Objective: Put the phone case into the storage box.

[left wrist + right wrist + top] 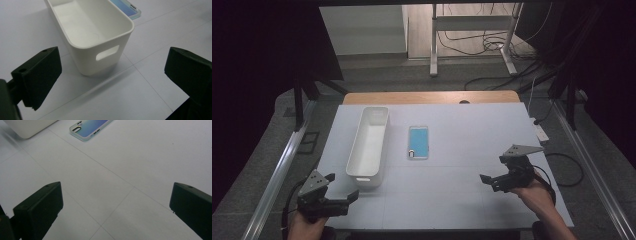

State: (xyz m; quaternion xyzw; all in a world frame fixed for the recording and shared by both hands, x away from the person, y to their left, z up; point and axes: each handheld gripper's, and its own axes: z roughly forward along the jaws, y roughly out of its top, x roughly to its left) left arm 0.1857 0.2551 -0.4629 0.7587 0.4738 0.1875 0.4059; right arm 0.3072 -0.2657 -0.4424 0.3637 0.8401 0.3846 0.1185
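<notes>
A long white bin with a handle slot stands empty on the left part of the white table top. A blue phone case lies flat just right of it. My left gripper is open at the near left corner, pointing at the bin's near end. In the left gripper view the bin is close ahead of the open gripper, with a corner of the phone case behind it. My right gripper is open at the near right. In its own view the right gripper hovers over bare table, with the phone case and a bin corner far ahead.
A wooden strip runs along the table's far edge. A small white box on a cable sits at the right edge. Metal rails flank the table, and cables and a desk frame lie on the floor beyond.
</notes>
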